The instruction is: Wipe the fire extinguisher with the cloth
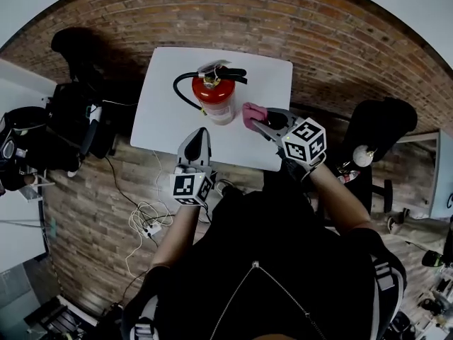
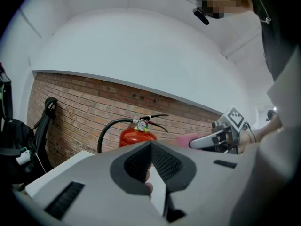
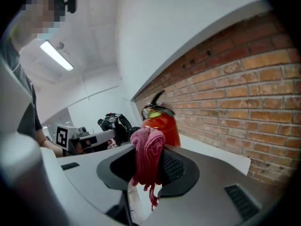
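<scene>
Right gripper [image 3: 148, 166]: jaws clamped on the pink cloth [image 3: 146, 152], folded, fringe hanging below. Left gripper [image 2: 151, 160]: jaws together, nothing between them. The red fire extinguisher [image 1: 216, 99] stands upright just past the cloth; contact not discernible. It stands farther ahead of the left jaws, clear of them. Beneath both: white table [image 1: 164, 122]. Beyond the table: brick wall [image 3: 244, 79], white wall above it.

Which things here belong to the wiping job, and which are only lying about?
For the job:
fire extinguisher, standing on the white table
pink cloth, clamped in the right tongs
left tongs, shut and empty

Lying about:
cables on the floor
black chair
black gear at the left
</scene>
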`<state>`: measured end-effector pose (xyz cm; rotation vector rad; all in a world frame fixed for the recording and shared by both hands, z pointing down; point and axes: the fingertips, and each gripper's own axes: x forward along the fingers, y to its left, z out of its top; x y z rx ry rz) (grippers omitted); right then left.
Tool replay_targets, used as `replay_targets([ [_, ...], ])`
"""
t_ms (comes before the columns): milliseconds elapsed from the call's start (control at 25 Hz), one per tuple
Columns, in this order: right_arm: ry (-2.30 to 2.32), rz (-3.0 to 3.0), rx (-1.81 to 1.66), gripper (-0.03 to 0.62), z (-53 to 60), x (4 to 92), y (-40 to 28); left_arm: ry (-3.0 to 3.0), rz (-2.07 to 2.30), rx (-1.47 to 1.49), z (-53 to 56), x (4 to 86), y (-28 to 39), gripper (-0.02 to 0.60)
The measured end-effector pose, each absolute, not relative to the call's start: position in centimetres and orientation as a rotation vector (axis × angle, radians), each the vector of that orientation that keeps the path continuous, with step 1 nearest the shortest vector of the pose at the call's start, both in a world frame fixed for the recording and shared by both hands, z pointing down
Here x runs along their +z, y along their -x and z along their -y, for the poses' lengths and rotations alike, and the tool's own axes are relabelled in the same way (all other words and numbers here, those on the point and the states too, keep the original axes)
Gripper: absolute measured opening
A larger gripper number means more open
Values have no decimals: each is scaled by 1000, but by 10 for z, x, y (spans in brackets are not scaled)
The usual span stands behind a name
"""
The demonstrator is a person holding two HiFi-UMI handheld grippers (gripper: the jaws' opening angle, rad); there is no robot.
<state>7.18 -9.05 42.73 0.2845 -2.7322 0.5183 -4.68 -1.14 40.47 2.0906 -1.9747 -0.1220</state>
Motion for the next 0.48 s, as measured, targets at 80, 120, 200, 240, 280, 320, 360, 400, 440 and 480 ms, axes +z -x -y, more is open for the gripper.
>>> replay_targets([
  [80,-261,2695,594,127,127,446,-79,-2029,2039,-103,23,412,51,8],
  [120,-240,2671,626,127,145,457,-82,-1983,2081,-94,28,416,54,8],
  [200,-185,2616,687,127,178,479,-87,-1867,2175,-89,38,423,59,8],
  [240,-154,2589,711,127,193,490,-88,-1803,2221,-93,42,426,61,8],
  [280,-123,2562,733,127,208,502,-88,-1741,2265,-98,47,428,63,8],
  [320,-90,2535,756,127,221,516,-86,-1682,2305,-100,52,430,65,8],
  [360,-56,2507,781,127,231,529,-82,-1624,2344,-102,56,432,66,8],
  [400,-19,2477,809,127,238,545,-77,-1566,2380,-102,58,434,66,8],
  [440,19,2445,837,127,242,561,-72,-1510,2413,-103,59,435,66,8],
  [480,51,2411,864,127,244,579,-67,-1457,2443,-105,59,437,63,8],
])
